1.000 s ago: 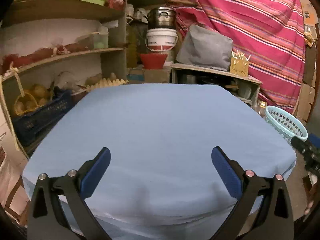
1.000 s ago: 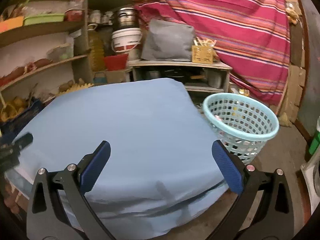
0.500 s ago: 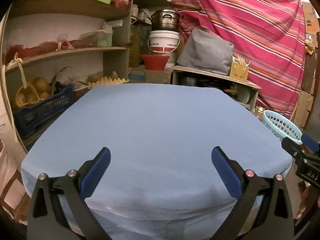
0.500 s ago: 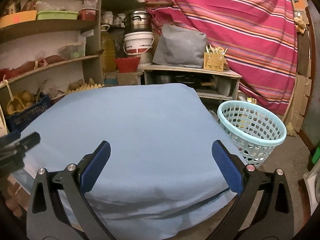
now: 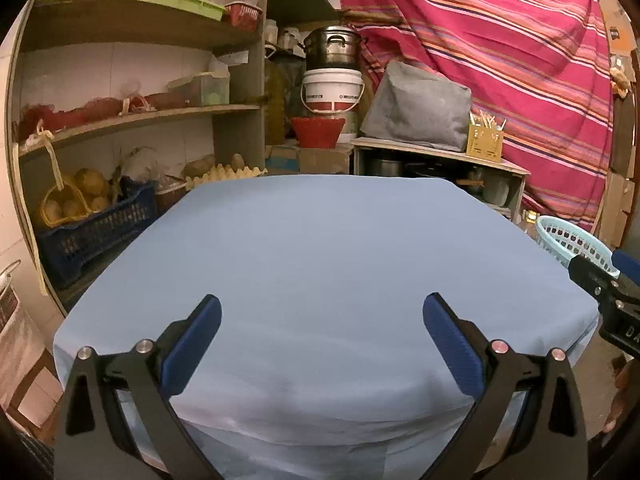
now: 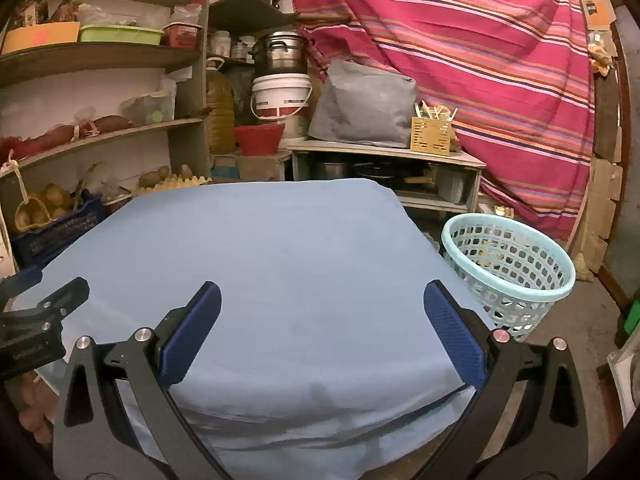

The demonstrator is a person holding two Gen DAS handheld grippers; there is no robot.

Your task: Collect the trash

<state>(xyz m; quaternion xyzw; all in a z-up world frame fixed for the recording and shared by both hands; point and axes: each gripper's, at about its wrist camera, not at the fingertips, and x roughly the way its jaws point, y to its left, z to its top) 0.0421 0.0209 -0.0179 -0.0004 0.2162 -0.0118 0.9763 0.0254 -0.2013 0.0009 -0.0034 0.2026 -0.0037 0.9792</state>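
Observation:
A table under a light blue cloth point(image 5: 320, 264) point(image 6: 260, 264) fills both views, and I see no trash on it. A pale turquoise mesh basket point(image 6: 508, 268) stands on the floor to the table's right, with small bits showing inside; its rim point(image 5: 560, 236) peeks in at the right of the left wrist view. My left gripper point(image 5: 320, 332) hangs open over the near edge of the cloth. My right gripper point(image 6: 320, 328) is open too, over the near right part of the table. Each gripper shows at the edge of the other's view.
Wooden shelves point(image 5: 132, 116) with produce, a dark blue crate point(image 5: 96, 232) and egg trays line the left. Behind the table stand a white bucket point(image 5: 332, 92), a red bowl point(image 6: 258, 138), a low cabinet point(image 6: 384, 168) and a striped pink cloth point(image 6: 480, 48).
Both grippers have pulled back and risen a little, so more of the shelves and the basket shows. Both stay open with nothing held.

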